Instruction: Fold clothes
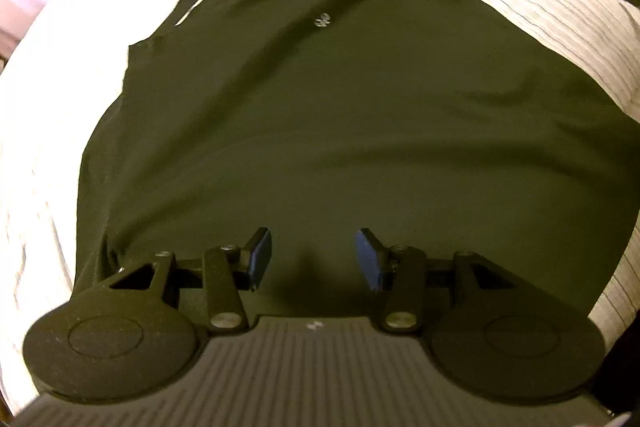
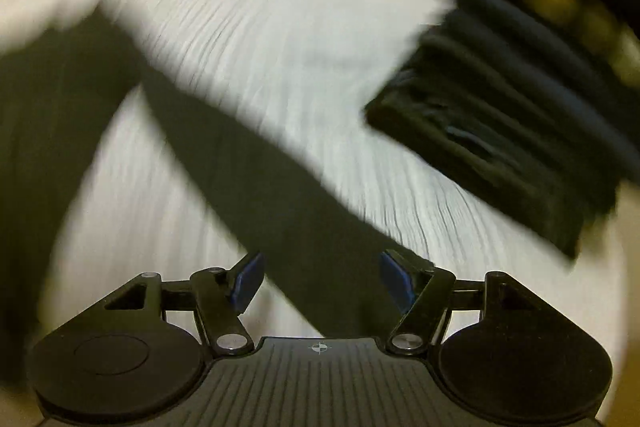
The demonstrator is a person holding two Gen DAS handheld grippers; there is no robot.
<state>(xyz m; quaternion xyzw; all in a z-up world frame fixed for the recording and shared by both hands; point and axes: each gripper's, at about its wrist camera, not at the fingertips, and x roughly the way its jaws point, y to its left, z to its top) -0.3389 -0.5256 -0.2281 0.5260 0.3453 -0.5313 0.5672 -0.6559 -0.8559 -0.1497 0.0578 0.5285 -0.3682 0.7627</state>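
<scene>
Tongs (image 1: 312, 255) gape above shirt (image 1: 320, 115); sleeve (image 2: 256, 163) seemingly blurred.

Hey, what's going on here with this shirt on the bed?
A person holding a two-finger gripper in each hand is folding clothes on a white striped bedspread. A dark green long-sleeved shirt lies spread flat. The left gripper hovers open over the shirt's body, holding nothing. The right gripper is open above the outstretched sleeve, not gripping it; that view is motion-blurred. A stack of folded dark clothes sits off to the side.
</scene>
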